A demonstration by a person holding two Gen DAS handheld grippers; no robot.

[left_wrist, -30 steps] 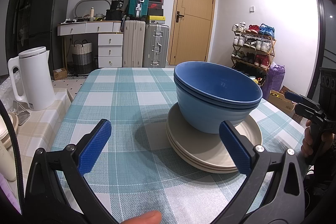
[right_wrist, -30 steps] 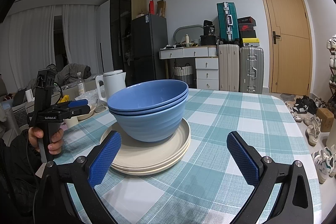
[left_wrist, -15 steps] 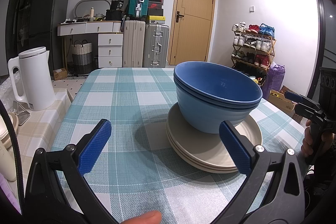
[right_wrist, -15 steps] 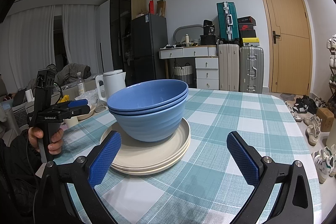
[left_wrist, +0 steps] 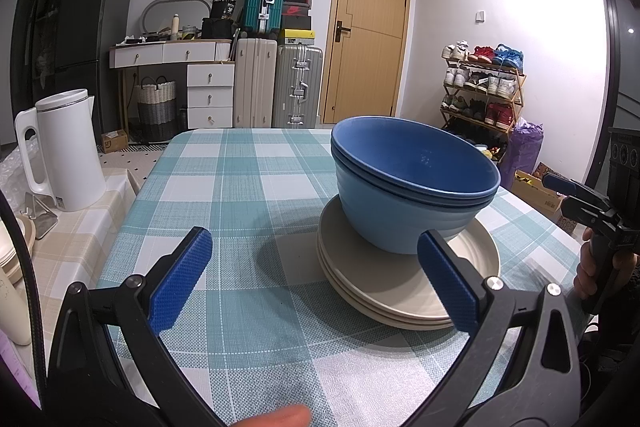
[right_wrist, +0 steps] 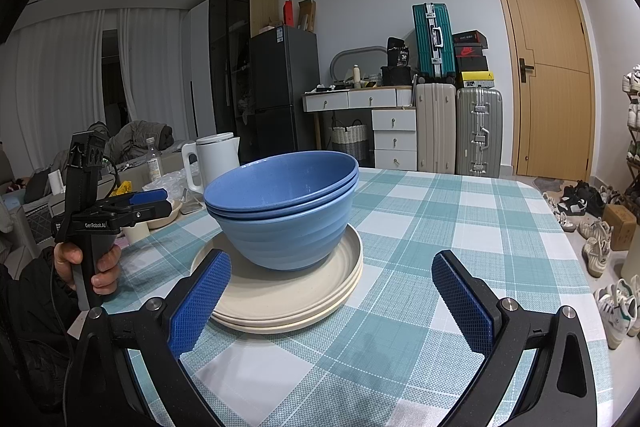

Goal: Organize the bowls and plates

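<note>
Nested blue bowls (left_wrist: 412, 187) stand on a stack of cream plates (left_wrist: 404, 287) on the checked tablecloth (left_wrist: 240, 187). They also show in the right wrist view as bowls (right_wrist: 284, 211) on plates (right_wrist: 280, 299). My left gripper (left_wrist: 316, 279) is open and empty, just short of the stack and left of it. My right gripper (right_wrist: 332, 295) is open and empty, near the stack's right front. Each gripper shows in the other's view, the left gripper (right_wrist: 148, 201) at the left and the right gripper (left_wrist: 568, 193) at the far right.
A white kettle (left_wrist: 66, 155) stands on a side table to the left, with cream dishes (left_wrist: 12, 255) near it. Suitcases (left_wrist: 280, 87), a white desk, a fridge and a door are behind the table. A shoe rack (left_wrist: 484, 83) stands at the right.
</note>
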